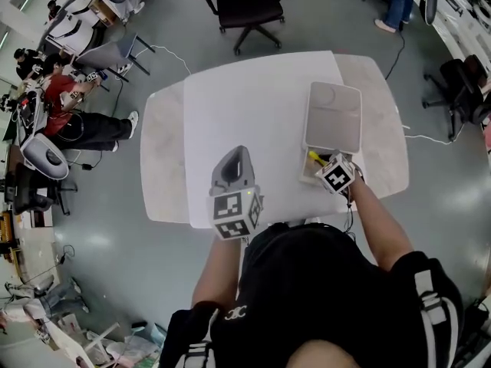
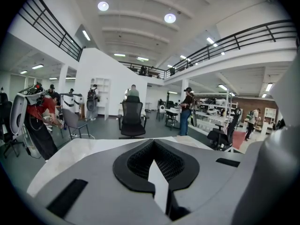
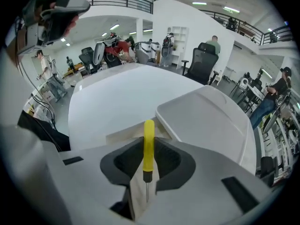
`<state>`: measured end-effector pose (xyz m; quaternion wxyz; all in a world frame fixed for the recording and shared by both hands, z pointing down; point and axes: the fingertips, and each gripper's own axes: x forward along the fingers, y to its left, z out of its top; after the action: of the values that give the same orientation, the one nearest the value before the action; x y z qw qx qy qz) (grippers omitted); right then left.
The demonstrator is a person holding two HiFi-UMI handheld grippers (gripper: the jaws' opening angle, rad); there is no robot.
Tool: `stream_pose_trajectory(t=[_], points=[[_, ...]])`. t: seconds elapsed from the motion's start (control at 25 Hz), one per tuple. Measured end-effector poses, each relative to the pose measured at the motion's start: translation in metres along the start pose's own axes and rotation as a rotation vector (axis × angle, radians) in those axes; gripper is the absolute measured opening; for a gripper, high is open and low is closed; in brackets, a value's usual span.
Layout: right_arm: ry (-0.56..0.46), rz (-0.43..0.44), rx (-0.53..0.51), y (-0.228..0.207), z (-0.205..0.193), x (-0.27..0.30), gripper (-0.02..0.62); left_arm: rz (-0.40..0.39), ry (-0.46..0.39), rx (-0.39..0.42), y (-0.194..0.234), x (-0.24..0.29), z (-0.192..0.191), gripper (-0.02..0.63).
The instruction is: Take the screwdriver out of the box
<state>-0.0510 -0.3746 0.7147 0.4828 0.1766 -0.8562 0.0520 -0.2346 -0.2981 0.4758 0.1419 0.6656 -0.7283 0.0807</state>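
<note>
My right gripper (image 3: 147, 142) is shut on a yellow-handled screwdriver (image 3: 148, 146), whose handle points away and whose thin metal tip points back toward the camera. It hangs just above the open beige box (image 3: 123, 136), whose white lid (image 3: 206, 121) lies folded back behind it. From the head view, the screwdriver (image 1: 315, 159) shows as a yellow spot at the box's (image 1: 308, 176) near end, under my right gripper (image 1: 325, 165). My left gripper (image 1: 238, 153) hovers over the white table (image 1: 245, 113), left of the box. Its jaws (image 2: 154, 161) meet at the tips with nothing between them.
The table (image 2: 89, 149) is white with rounded corners, and the box lid (image 1: 332, 117) lies on its right side. A black office chair (image 1: 244, 6) stands beyond the far edge. People sit at the left of the room (image 1: 73, 110). Another chair (image 1: 460, 83) stands at the right.
</note>
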Motion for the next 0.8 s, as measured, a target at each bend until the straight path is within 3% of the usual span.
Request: stream_pose_trajectory(t=[0.2,0.52,0.8], points=[[-0.128,-0.036,0.021,-0.006,0.029,-0.031,0.071,-0.034,-0.001,0.004,-0.008,0.007,0.001,0.014],[-0.427,-0.141,0.104,-0.029,0.08,-0.113,0.069,-0.124,-0.001,0.025,-0.04,0.025,0.003,0.014],[-0.731,-0.307,0.171,-0.052,0.114,-0.211,0.067,-0.207,-0.005,0.055,-0.071,0.039,0.006,0.014]])
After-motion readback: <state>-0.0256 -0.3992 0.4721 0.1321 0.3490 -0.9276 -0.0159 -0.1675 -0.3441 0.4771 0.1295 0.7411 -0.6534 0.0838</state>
